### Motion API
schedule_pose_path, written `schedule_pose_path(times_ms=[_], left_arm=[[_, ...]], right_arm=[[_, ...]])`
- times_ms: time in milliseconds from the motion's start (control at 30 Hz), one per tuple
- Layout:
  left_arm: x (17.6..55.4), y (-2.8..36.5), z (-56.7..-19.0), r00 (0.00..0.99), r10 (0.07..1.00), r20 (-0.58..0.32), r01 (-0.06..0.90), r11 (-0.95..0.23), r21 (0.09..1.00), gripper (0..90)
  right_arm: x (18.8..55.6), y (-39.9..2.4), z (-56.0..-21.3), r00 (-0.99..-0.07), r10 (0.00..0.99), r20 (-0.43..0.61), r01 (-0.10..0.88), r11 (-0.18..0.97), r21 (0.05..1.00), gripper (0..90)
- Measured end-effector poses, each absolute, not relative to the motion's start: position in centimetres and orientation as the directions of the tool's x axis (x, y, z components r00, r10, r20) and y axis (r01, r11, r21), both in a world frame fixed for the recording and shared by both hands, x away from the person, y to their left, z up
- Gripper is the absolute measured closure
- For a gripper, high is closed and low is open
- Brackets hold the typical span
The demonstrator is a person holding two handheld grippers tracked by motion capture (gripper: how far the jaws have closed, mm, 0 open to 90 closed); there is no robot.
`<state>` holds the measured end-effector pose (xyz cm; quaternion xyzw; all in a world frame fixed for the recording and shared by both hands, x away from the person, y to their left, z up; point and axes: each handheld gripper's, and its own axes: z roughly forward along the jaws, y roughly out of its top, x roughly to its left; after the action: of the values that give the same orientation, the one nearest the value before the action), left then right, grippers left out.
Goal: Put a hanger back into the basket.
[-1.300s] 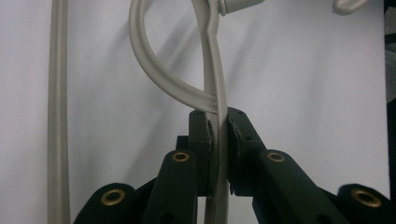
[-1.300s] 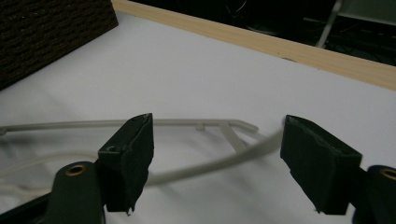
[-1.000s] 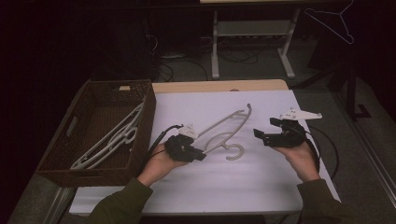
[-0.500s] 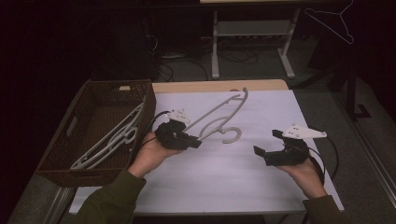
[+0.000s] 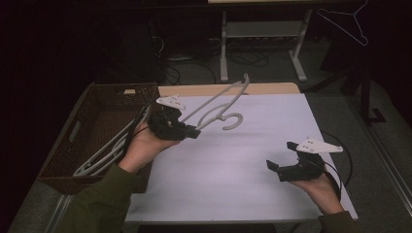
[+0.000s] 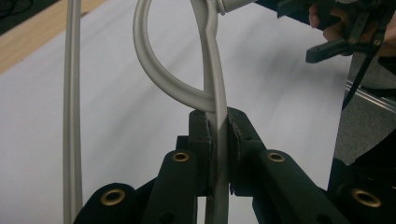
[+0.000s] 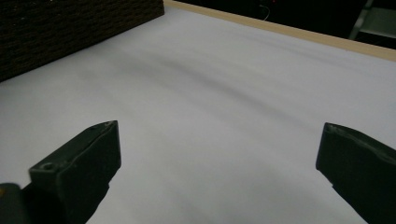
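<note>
Since the earlier frame, I have raised the left hand-held gripper with the grey plastic hanger off the desk toward the wicker basket; the right hand-held gripper has drawn back toward me, its jaws just opened, nothing between them.

High view: hanger airborne, clamped near its hook, one arm projecting past the far desk edge. The basket at the left contains other pale hangers.

Left gripper view: jaws clenched on the hanger's thin stem. Risk, in my judgement: with one narrow hold, the hanger may pivot or snag the basket rim.

Right gripper view: jaws released above bare desk.
</note>
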<state>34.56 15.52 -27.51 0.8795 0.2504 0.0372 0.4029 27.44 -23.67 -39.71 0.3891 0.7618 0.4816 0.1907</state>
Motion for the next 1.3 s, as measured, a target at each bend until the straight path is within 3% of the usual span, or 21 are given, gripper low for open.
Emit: schedule_pose_path(times_ms=[500, 1300], left_arm=[[34.8, 20.6, -25.2, 0.845, 0.522, -0.113, 0.423, -0.524, 0.739, 81.9], [33.7, 30.9, -26.0, 0.762, 0.644, -0.061, 0.489, -0.511, 0.707, 81.9]], right_arm=[[27.5, -23.6, -39.8, -0.623, 0.778, 0.08, 0.413, 0.24, 0.879, 0.0], [27.8, -23.6, -40.0, -0.621, 0.781, 0.071, 0.419, 0.254, 0.872, 0.0]])
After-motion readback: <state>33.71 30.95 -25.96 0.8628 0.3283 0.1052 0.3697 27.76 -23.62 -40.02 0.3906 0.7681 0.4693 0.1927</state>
